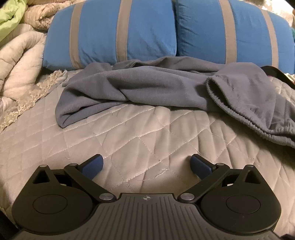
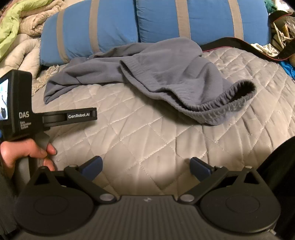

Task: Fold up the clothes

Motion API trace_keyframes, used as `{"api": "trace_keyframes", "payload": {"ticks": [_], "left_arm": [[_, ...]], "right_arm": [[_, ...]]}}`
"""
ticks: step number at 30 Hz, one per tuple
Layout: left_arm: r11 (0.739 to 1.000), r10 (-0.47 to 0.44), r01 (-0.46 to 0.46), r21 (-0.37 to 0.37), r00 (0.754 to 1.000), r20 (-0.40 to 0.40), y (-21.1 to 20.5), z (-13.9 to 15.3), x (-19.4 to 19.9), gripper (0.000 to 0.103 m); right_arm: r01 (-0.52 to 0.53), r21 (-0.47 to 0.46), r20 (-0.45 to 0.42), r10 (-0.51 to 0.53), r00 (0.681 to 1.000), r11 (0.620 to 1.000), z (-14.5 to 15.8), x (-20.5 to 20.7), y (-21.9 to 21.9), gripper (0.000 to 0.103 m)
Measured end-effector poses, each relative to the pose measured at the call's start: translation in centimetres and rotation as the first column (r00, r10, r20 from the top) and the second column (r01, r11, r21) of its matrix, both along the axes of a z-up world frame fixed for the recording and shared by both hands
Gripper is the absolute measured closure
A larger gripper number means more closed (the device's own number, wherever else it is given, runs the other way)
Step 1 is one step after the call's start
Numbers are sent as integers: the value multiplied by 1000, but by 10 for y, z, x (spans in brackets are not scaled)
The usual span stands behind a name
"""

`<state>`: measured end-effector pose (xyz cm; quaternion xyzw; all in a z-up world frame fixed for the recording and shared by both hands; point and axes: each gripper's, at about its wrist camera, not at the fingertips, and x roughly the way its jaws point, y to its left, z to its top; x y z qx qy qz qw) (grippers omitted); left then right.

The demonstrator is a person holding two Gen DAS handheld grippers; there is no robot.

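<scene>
Grey fleece trousers lie crumpled across the quilted bedspread, legs bunched toward the left. Their elastic waistband gapes open at the right, nearest the right wrist view. My left gripper hovers open over bare quilt, well short of the trousers, with nothing between its blue pads. My right gripper is likewise open above the quilt, in front of the trousers. The left device shows at the left of the right wrist view, held by a hand.
Two blue pillows with grey stripes stand behind the trousers. Bunched beige blankets and a green cloth pile up at the left. A black strap-like item and clutter sit at the far right.
</scene>
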<state>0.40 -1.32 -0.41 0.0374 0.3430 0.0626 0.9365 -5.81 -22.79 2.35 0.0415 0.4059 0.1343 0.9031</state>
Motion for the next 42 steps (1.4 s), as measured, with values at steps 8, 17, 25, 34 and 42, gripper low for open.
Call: {"api": "trace_keyframes", "payload": {"ticks": [8, 17, 25, 34, 42], "left_arm": [[995, -98, 97, -28, 995, -22, 12, 1, 4, 0], [987, -151, 149, -52, 988, -29, 18, 4, -5, 0], [990, -132, 129, -49, 990, -55, 15, 8, -5, 1], [979, -186, 177, -101, 979, -86, 27, 14, -8, 2], [968, -194, 181, -176, 979, -62, 14, 30, -7, 3]], "right_arm": [[36, -58, -5, -36, 999, 998, -1, 3, 7, 0], [36, -138, -1, -37, 999, 990, -5, 11, 21, 0], [42, -201, -5, -44, 999, 979, -8, 21, 32, 0], [45, -202, 30, -40, 999, 978, -10, 11, 31, 0], [13, -162, 99, 4, 995, 987, -15, -1, 23, 0]]}}
